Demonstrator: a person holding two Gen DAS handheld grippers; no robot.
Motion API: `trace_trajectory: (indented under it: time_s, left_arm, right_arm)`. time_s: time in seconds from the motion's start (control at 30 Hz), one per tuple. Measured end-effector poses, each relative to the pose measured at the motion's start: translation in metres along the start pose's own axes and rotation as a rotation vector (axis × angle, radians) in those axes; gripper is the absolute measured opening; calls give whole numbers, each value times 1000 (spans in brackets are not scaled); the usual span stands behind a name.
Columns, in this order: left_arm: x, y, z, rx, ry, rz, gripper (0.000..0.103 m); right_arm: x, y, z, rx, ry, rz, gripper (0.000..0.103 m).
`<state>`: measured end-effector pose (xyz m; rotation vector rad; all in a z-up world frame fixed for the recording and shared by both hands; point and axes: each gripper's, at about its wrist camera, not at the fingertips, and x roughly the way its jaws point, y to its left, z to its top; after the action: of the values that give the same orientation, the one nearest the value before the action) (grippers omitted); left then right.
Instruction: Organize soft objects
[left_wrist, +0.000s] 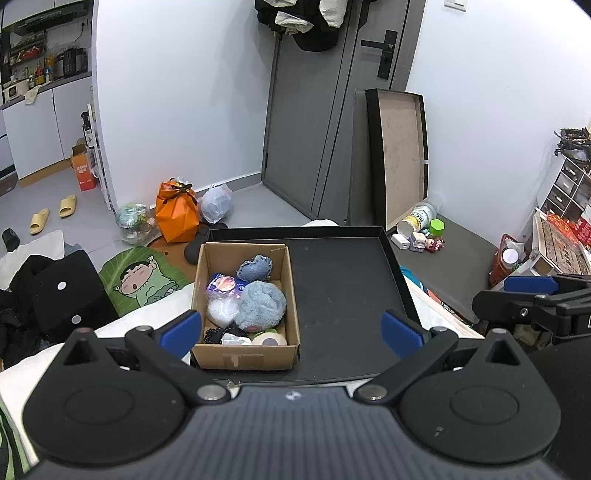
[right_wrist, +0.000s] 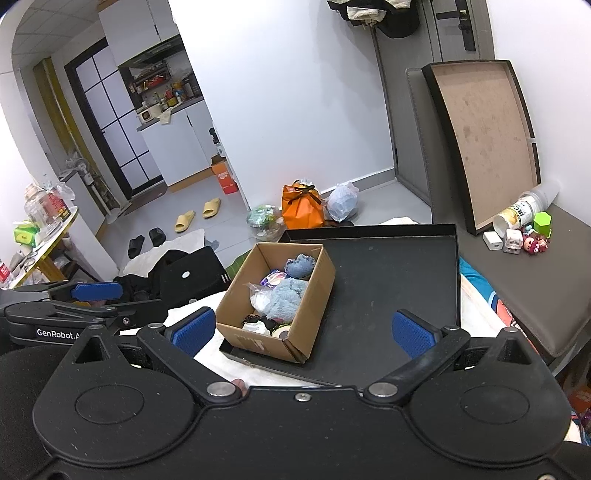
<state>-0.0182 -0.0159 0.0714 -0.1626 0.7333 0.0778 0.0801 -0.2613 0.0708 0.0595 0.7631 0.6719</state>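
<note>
A cardboard box (left_wrist: 246, 354) stands on the left part of a black tray (left_wrist: 343, 295). Inside lie a fluffy light-blue soft toy (left_wrist: 260, 304), a denim-blue soft piece (left_wrist: 255, 267), a white bag (left_wrist: 221, 310), a shiny packet, black beads and a tape roll. The box (right_wrist: 314, 295) and tray (right_wrist: 388, 280) also show in the right wrist view. My left gripper (left_wrist: 291, 332) is open and empty, just in front of the box. My right gripper (right_wrist: 303, 332) is open and empty, near the tray's front edge.
A second black tray (left_wrist: 402, 155) leans against the wall by the grey door (left_wrist: 314, 110). Small toys and a can (left_wrist: 417, 221) lie on a grey bench on the right. An orange bag (left_wrist: 175, 214), plastic bags and yellow slippers sit on the floor. A black bag (left_wrist: 62, 295) lies left.
</note>
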Motion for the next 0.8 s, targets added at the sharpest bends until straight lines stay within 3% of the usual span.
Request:
trace_trajectory:
  time_s: [0.8]
  left_arm:
    - [1, 0, -2, -5, 5, -5, 103]
  right_arm:
    - [1, 1, 1, -3, 1, -9, 103]
